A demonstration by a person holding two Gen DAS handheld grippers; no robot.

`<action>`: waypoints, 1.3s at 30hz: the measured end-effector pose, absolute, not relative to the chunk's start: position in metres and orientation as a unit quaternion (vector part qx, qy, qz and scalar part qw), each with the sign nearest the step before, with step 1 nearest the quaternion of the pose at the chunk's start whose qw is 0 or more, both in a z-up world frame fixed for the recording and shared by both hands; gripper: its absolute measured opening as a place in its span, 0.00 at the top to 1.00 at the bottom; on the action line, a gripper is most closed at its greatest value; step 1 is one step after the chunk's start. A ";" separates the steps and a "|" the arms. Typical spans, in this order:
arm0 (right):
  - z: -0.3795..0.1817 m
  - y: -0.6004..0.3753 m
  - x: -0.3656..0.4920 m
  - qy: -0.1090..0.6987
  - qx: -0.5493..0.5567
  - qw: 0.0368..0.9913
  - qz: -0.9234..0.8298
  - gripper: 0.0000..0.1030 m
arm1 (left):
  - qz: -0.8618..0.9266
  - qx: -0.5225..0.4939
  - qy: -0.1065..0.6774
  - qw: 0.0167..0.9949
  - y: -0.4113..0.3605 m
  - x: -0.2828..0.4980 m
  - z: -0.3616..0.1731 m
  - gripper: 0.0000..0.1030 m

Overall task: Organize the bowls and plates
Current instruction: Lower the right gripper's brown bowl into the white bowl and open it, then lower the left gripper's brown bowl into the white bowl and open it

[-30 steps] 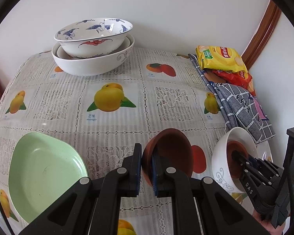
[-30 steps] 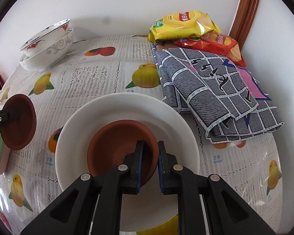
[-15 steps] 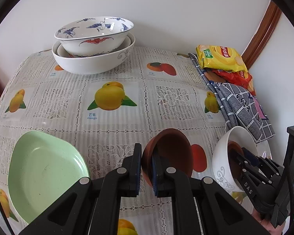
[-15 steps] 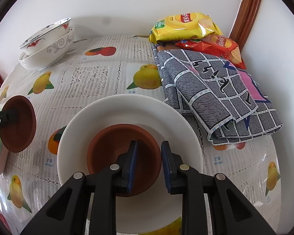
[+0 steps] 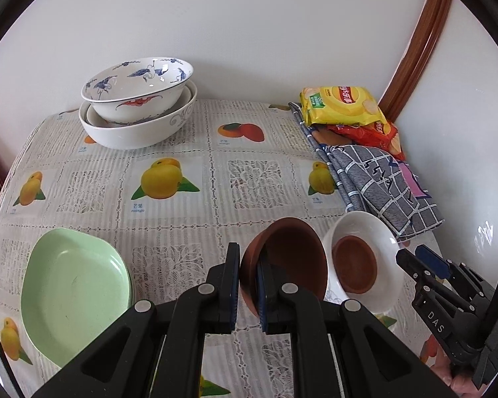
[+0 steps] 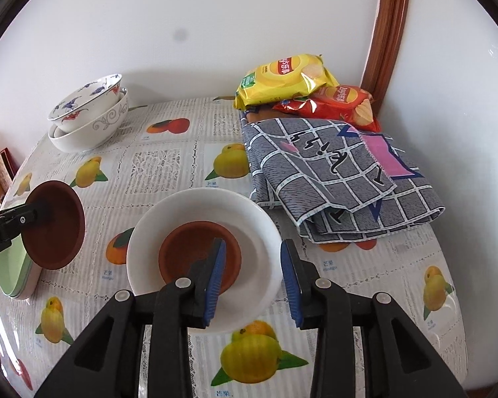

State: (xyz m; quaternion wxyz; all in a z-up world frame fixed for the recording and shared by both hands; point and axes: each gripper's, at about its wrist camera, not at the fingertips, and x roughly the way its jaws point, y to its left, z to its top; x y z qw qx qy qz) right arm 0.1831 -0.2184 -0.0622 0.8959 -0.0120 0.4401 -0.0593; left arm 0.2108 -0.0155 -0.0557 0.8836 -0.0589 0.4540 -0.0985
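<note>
My left gripper point(image 5: 248, 285) is shut on the rim of a brown bowl point(image 5: 289, 258), held tilted above the table; the right wrist view shows that bowl point(image 6: 54, 224) at the left. A second brown bowl point(image 6: 199, 255) rests inside a white bowl point(image 6: 259, 222) on the tablecloth. My right gripper point(image 6: 254, 278) hovers just above and behind them, its jaws opening, no pad touching either bowl. In the left wrist view the white bowl point(image 5: 386, 258) with the brown one point(image 5: 355, 263) sits right of my held bowl, the right gripper point(image 5: 415, 260) beside it.
Stacked green plates point(image 5: 73, 295) lie at the front left. Two nested patterned bowls point(image 5: 139, 112) stand at the back left by the wall. A folded grey checked cloth point(image 6: 335, 172) and two chip bags point(image 6: 292, 78) fill the back right corner.
The right gripper let go of the brown bowl in the white bowl, opened and pulled up and back. The left gripper rose a little with its brown bowl.
</note>
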 end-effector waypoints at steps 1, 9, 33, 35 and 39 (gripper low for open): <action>-0.058 -0.222 0.179 0.437 -0.008 0.897 -0.061 0.65 | -0.101 -0.057 0.452 0.885 -0.019 0.208 -0.053 0.91; -0.040 -0.252 0.140 0.414 0.000 0.907 -0.079 0.59 | -0.113 -0.031 0.438 0.891 -0.055 0.188 -0.042 0.91; -0.071 -0.319 0.101 0.437 0.049 0.892 -0.101 0.54 | -0.116 -0.024 0.452 0.884 -0.119 0.212 -0.074 0.91; -0.075 -0.320 0.099 0.438 0.059 0.891 -0.098 0.54 | -0.120 -0.026 0.454 0.883 -0.121 0.216 -0.078 0.91; -0.081 -0.318 0.101 0.445 0.067 0.890 -0.081 0.54 | -0.120 -0.036 0.464 0.877 -0.122 0.226 -0.086 0.91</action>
